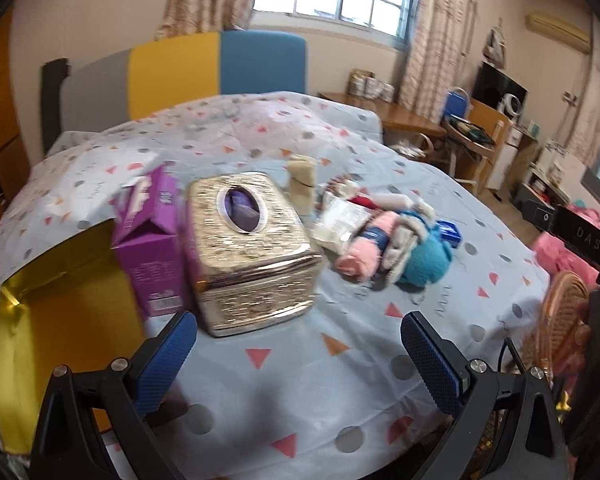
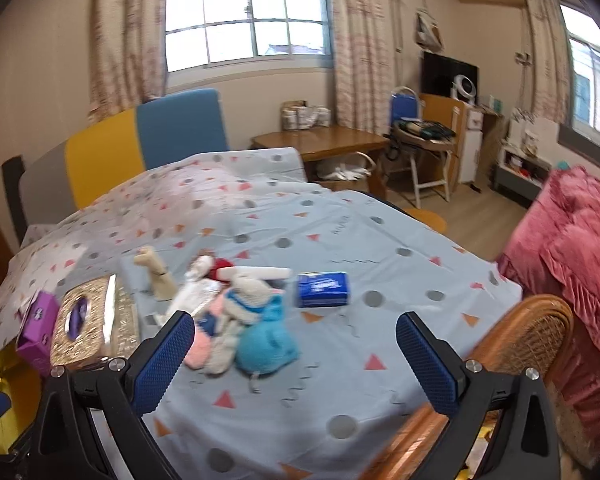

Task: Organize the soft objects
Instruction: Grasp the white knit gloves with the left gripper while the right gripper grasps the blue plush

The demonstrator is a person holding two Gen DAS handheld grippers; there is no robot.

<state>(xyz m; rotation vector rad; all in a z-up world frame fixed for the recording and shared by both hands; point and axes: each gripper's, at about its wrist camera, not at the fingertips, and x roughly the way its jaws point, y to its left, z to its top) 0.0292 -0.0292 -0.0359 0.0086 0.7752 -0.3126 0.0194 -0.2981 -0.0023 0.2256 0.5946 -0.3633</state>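
- The left gripper (image 1: pixel 296 356) hangs above the sheet (image 1: pixel 340 360) with its blue fingers (image 1: pixel 168 360) spread wide and nothing between them.
- The right gripper (image 2: pixel 294 354) is likewise wide apart and empty, over the near part of the same sheet.
- The gold tin (image 1: pixel 248 248) with an oval lid opening serves as landmark; it stands on the sheet just ahead of the left gripper.
- A purple box (image 1: pixel 148 240) touches the tin's left side.
- Left of that box, a yellow box (image 1: pixel 56 340) lies open.
- Right of the tin lies the pile of soft things (image 1: pixel 388 232): a pink roll (image 1: pixel 360 252), a teal knit piece (image 1: pixel 424 260), cream knit pieces, something red and a crinkled packet, all touching or overlapping.
- A beige plush (image 1: pixel 302 184) stands just behind the tin's right corner, apart from the pile.
- A blue packet (image 2: pixel 323 289) lies beyond the pile on the side away from the tin, just clear of it.
- A wicker chair (image 2: pixel 532 340) stands at the sheet's edge, well right of the tin.
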